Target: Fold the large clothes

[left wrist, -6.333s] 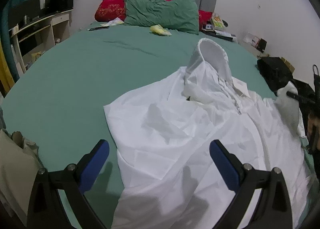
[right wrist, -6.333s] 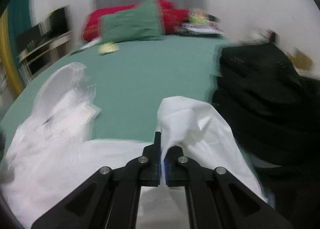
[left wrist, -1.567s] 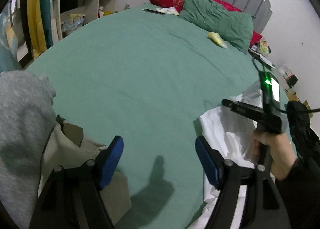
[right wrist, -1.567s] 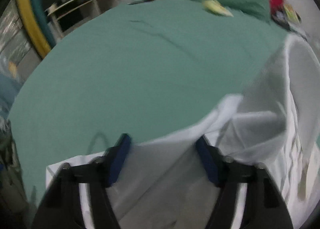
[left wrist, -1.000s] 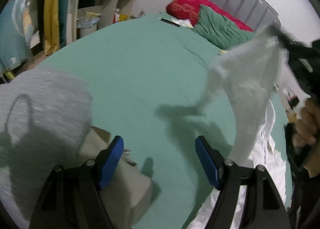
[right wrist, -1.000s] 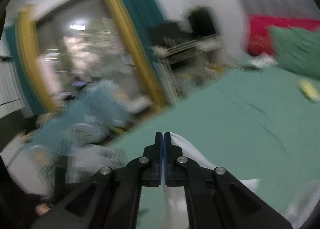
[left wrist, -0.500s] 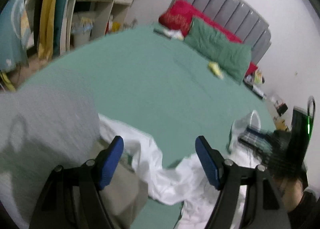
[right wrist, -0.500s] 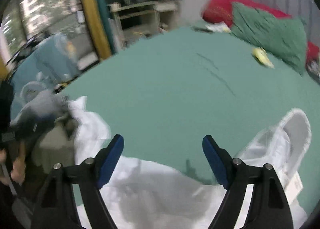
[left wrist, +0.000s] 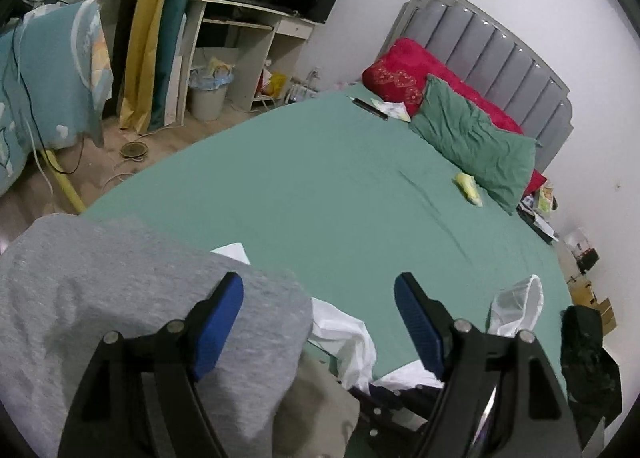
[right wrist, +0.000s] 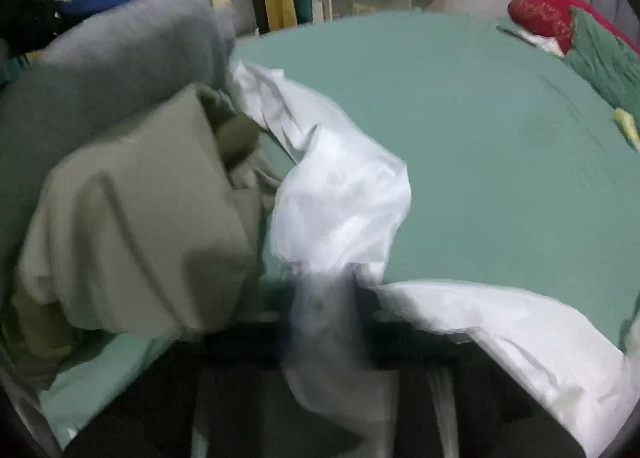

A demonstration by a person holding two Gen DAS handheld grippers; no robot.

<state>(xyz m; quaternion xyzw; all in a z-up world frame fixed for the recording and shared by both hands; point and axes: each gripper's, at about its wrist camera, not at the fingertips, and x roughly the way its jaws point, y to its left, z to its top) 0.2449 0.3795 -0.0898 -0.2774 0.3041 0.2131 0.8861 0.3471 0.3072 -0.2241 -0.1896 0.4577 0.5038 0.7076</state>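
The bed [left wrist: 328,194] is the largest thing in view, a broad mattress under a smooth matte green sheet, with a padded grey headboard [left wrist: 492,58] of upright channels at its far end. Against the headboard lie a red pillow [left wrist: 404,70] and a crumpled green pillow [left wrist: 472,138]. At the near left corner of the bed sits a heap of folded clothes: a soft grey knit [left wrist: 100,298] over a stiff beige piece [right wrist: 136,218].

The white garment [right wrist: 340,194], thin and crinkly with a slight sheen, lies along the near edge of the bed. One twisted, rope-like length runs from the grey and beige heap towards the right tool [right wrist: 324,322]; the rest spreads flat to the right.

The left tool [left wrist: 320,322] has its blue-padded jaws far apart and widening, with nothing between them. The right tool is blurred; its jaws are closed together, with white fabric bunched at their tips.
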